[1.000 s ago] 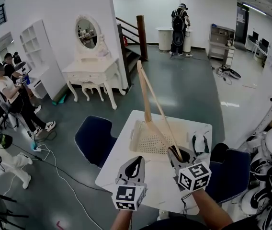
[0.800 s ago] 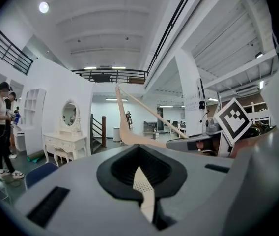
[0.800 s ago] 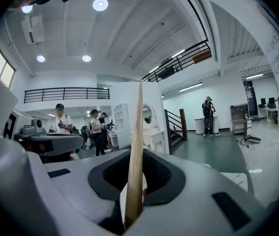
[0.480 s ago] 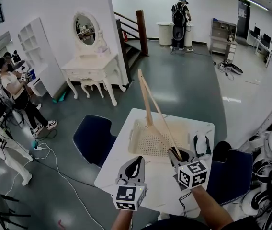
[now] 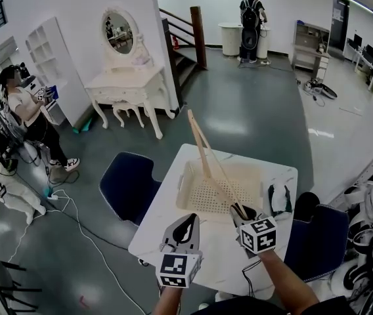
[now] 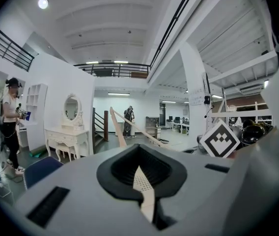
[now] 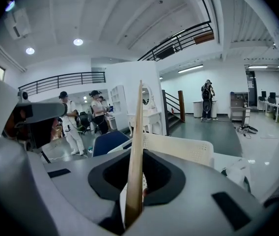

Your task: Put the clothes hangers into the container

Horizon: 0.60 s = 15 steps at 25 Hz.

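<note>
A long wooden clothes hanger (image 5: 207,159) rises from my right gripper (image 5: 241,211), which is shut on its lower end. The hanger leans up and away over the cream perforated basket (image 5: 255,176) on the white table (image 5: 219,261). In the right gripper view the wooden bar (image 7: 135,151) stands clamped between the dark pads, with the basket (image 7: 183,149) just beyond. My left gripper (image 5: 187,223) hovers over the table near the basket's front left corner, jaws together and holding nothing. From the left gripper view the hanger (image 6: 116,127) shows ahead.
A white and dark object (image 5: 278,199) lies on the table right of the basket. Blue chairs stand at the left (image 5: 129,186) and right (image 5: 318,238) of the table. A white vanity (image 5: 131,87) and people stand farther off on the left.
The hanger's top end has come down a little toward the basket, and my right gripper has shifted slightly left. The left gripper has stayed where it was.
</note>
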Each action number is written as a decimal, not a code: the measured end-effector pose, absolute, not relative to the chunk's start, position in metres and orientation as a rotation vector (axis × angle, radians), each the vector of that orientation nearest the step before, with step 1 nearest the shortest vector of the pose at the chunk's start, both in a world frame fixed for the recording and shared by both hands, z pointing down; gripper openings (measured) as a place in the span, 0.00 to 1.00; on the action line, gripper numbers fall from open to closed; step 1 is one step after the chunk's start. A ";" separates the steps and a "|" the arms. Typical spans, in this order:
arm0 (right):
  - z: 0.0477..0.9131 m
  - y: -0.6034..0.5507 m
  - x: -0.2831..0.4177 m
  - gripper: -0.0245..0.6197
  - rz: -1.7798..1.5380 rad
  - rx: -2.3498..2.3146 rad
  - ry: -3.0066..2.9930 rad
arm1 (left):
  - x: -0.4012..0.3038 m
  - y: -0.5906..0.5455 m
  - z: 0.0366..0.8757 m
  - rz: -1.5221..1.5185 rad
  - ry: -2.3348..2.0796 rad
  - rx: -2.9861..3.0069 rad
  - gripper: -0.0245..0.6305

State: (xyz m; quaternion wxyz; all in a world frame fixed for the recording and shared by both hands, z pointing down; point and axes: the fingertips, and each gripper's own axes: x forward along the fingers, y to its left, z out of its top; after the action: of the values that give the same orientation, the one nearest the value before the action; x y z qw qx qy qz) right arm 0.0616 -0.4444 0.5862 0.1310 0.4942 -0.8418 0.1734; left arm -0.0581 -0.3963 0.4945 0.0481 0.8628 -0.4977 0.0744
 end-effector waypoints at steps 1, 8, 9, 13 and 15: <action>0.592 -0.445 0.062 0.14 0.510 1.429 -2.432 | -0.058 -0.396 0.496 0.229 -1.519 2.627 0.04; 0.624 -0.448 0.064 0.14 0.567 1.392 -2.366 | -0.062 -0.399 0.506 0.244 -1.526 2.605 0.04; 0.627 -0.448 0.064 0.14 0.575 1.388 -2.360 | -0.061 -0.398 0.506 0.247 -1.524 2.604 0.04; 0.635 -0.449 0.061 0.14 0.598 1.369 -2.342 | -0.062 -0.398 0.508 0.251 -1.521 2.600 0.04; 0.638 -0.450 0.059 0.14 0.605 1.358 -2.332 | -0.064 -0.400 0.508 0.251 -1.518 2.596 0.04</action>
State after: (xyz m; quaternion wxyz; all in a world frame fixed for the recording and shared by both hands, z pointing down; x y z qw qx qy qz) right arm 0.0591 -0.4502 0.6377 0.1871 0.4824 -0.8283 0.2149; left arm -0.0637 -0.3999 0.5083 0.0617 0.8586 -0.5021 0.0829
